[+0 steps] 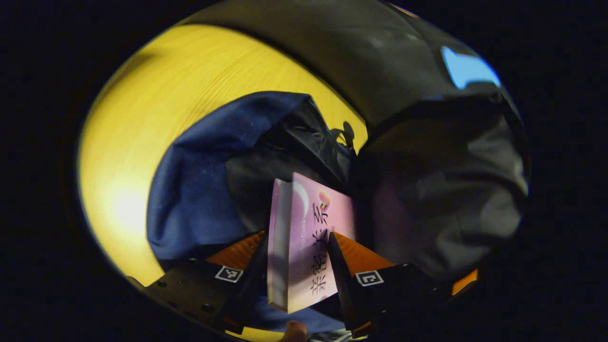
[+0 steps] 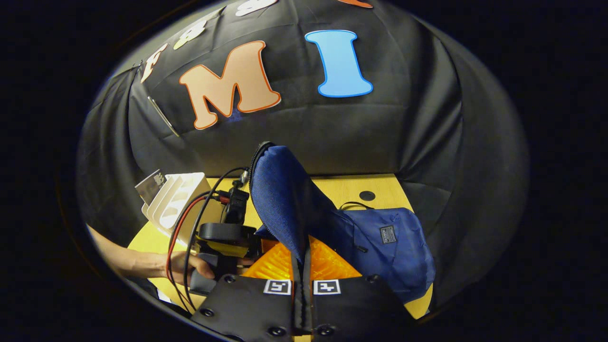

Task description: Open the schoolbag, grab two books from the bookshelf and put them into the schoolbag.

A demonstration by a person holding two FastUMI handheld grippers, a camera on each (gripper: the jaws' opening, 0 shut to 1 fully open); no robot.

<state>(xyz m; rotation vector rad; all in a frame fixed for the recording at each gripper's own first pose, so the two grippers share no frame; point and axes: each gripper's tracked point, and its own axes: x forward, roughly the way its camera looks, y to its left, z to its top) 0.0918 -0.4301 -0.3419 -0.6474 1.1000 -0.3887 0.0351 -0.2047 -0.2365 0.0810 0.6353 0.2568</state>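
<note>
In the left gripper view my left gripper (image 1: 298,259) is shut on a pink book (image 1: 308,237), held upright with its far end over the dark opening of the blue schoolbag (image 1: 194,190). In the right gripper view my right gripper (image 2: 302,270) is shut on the zipper edge of the schoolbag's flap (image 2: 280,194), which it holds raised. The rest of the schoolbag (image 2: 389,247) lies on the yellow table (image 2: 351,187) to the right. The left gripper (image 2: 223,237) and the hand (image 2: 185,266) holding it show at lower left of that view, next to the flap.
A white bookshelf (image 2: 175,202) stands on the table at the left of the right gripper view, with one book (image 2: 151,186) at its far side. Black cloth walls close the table behind and to the right. Bare yellow tabletop (image 1: 156,109) lies beyond the bag.
</note>
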